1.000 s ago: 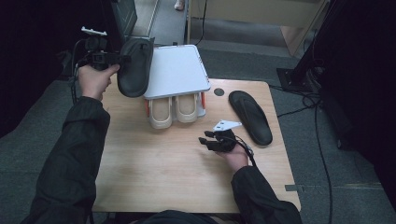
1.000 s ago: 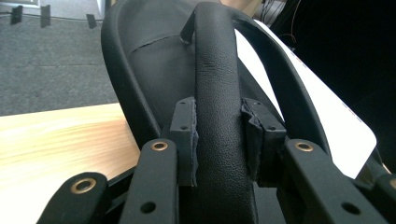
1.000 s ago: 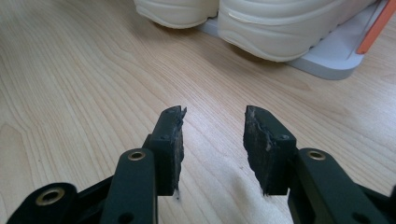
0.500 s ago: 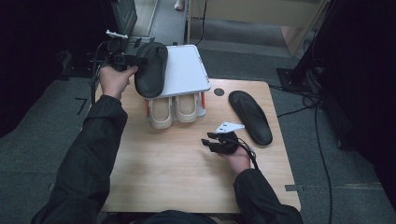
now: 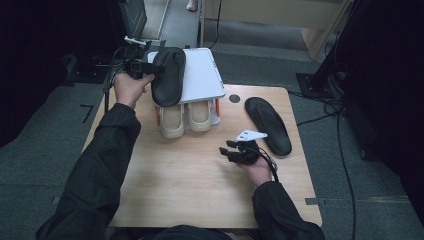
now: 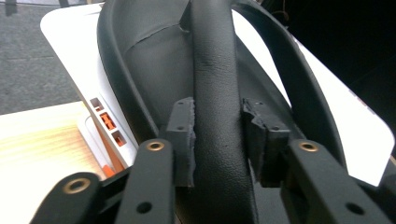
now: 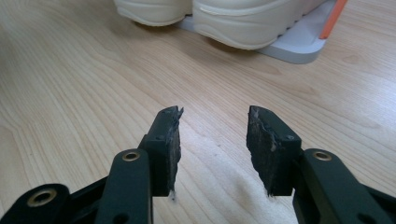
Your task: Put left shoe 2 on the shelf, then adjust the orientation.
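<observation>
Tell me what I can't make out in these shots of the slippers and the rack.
- Beige shoes: high view, their back halves are hidden under the white rack's top shelf.
- Black slipper held by the left gripper: left gripper view, its far end is cut off at the top edge.
- Right gripper: high view, jaws too small and dark to judge.

Lab or recording bay, not a home. Small wooden table [image 5: 200, 185] stands alone on grey carpet [image 5: 60, 150], surroundings dark. Black cables [image 5: 345, 165] trail over the floor at right, by a black stand base [image 5: 312, 85]. Tape marks on the carpet [image 5: 86, 113] left of the table. Wooden panelling [image 5: 280, 20] at far end
</observation>
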A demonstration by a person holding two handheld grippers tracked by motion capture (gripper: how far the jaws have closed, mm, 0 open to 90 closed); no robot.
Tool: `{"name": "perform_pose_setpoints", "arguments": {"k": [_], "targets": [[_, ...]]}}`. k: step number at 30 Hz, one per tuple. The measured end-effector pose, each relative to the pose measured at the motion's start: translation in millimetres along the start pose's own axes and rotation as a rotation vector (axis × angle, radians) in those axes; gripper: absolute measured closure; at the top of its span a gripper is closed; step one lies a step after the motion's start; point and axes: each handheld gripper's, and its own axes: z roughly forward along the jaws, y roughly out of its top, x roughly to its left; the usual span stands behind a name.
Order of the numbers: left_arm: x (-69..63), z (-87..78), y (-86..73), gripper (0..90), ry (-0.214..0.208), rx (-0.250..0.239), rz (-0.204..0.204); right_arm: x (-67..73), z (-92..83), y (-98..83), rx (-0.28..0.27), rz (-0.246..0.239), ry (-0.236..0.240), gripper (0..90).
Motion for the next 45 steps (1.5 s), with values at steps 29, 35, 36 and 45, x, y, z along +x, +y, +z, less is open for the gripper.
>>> {"name": "perform_pose_setpoints", "arguments": {"k": [29,35,36,45], "targets": [[36.5,-64.5,-32.4,51.9,0.047,-0.056,0.018,-62.3,-58.6,8.3,-0.076,0.094,-0.177,62.3],[48.8,-66.1,-50.6,55.2,0.039,-0.074,0.007,-81.4,-60.6,3.3,-0.066,0.152,-0.196,64.9],[49.5,-65.7,-53.4,55.4,0.044,-0.067,0.009,-84.2,-60.5,2.9,-0.063,0.148,-0.208,65.4],[55.8,-63.1,-83.4,55.5,0.032,-0.064,-0.011,-108.4,-62.6,-1.9,-0.062,0.194,-0.268,72.6]]}}
